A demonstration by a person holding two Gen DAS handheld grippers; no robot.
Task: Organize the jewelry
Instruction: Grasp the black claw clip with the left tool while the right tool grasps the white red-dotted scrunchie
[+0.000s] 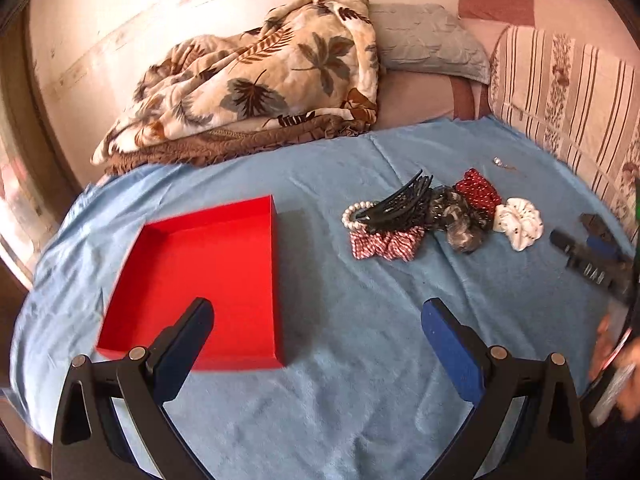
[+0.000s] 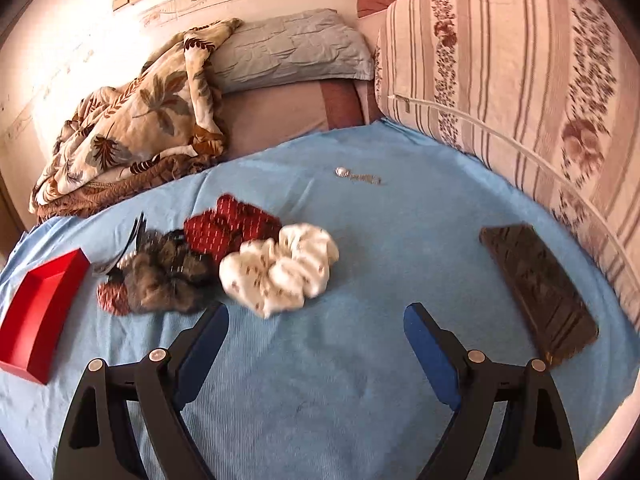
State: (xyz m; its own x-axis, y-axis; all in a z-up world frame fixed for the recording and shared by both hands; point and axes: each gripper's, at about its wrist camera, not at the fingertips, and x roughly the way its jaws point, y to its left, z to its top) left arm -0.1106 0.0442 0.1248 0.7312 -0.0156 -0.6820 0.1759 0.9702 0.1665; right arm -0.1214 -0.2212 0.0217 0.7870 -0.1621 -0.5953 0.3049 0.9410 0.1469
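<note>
Left wrist view: red box (image 1: 208, 276) empty, jewelry pile (image 1: 432, 216) untouched right; both grippers spread, nothing sorted yet.

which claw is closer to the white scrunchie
Right. The right claw hovers open just short of the white scrunchie, which lies near its left finger. The left claw is open farther off, beside the red box.
</note>
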